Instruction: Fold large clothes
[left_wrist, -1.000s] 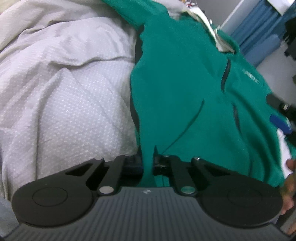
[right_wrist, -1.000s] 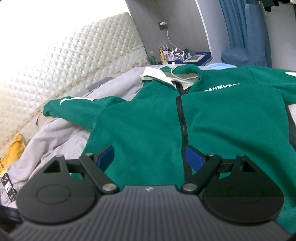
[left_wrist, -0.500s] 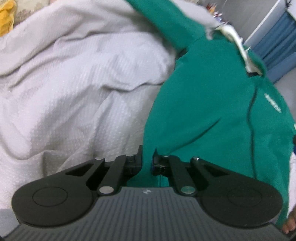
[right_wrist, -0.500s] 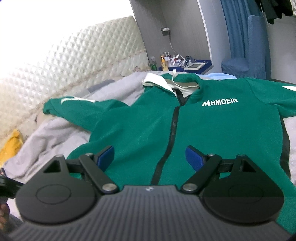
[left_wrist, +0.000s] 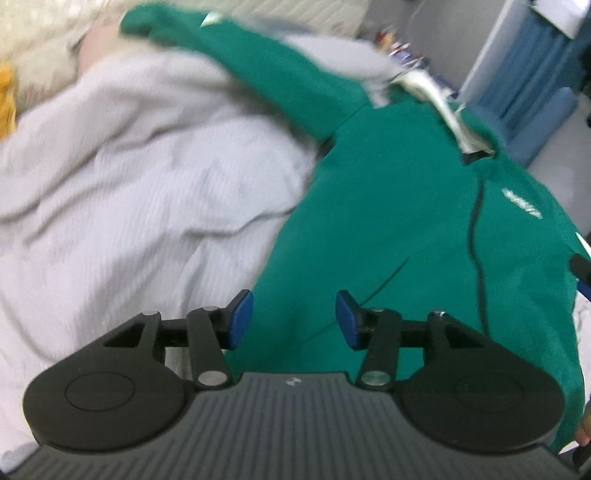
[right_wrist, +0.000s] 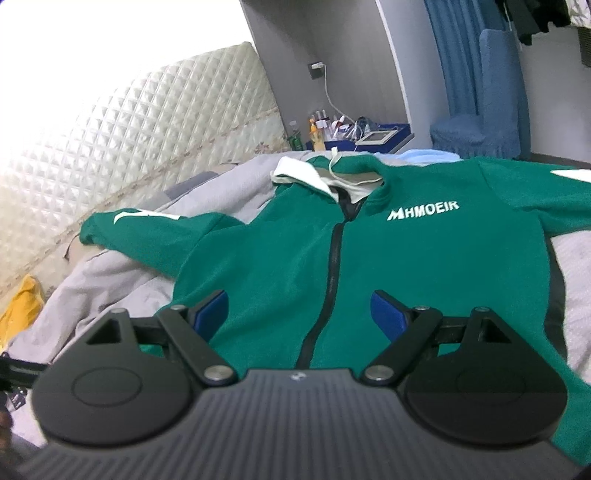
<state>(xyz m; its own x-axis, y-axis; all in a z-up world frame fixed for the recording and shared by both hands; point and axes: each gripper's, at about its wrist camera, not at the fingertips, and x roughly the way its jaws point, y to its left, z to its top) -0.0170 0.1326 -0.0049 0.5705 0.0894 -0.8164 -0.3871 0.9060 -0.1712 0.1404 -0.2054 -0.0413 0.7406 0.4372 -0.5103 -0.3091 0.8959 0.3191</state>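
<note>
A green zip-up hooded jacket with white lettering lies spread front-up on a grey bedspread, its sleeve stretched out toward the headboard. My left gripper hovers over the jacket's left hem edge with its jaws opening; the blue pads stand apart and nothing is pinched between them. My right gripper is open above the lower front of the jacket, straddling the black zip without touching it.
A quilted cream headboard runs along the back left. A yellow cloth lies at the left edge. A bedside table with bottles and a blue covered chair stand behind the bed.
The left gripper was shut on the jacket's hem edge; now its jaws have parted and let go, and it has lifted away, showing more sleeve. The right gripper has hardly moved.
</note>
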